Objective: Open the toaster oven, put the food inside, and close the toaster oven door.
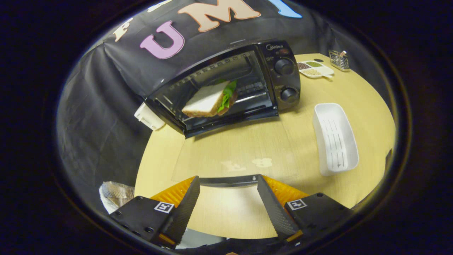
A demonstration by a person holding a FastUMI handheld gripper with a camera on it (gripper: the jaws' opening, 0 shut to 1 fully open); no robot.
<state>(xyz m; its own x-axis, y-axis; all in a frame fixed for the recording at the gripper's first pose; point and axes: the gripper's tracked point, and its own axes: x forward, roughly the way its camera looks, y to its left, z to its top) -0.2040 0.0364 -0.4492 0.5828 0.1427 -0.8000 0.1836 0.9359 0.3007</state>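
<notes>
Round wooden table (368, 92), black cloth wall behind; toaster oven (226, 85) open, sandwich (208, 101) lodged inside.

Item one: oven door (233, 161) is laid down flat toward the gripper (228, 186), whose fingers are spread apart either side of the door's handle (226, 180), nothing being pressed between them. Item two: the sandwich, white bread with green leaf, is seen tilted within the oven cavity, well beyond the fingers. Item three: a white tray (336, 138) is placed beside the door, and a divided dish (315, 69) of grains near the oven's knobs (285, 66).
</notes>
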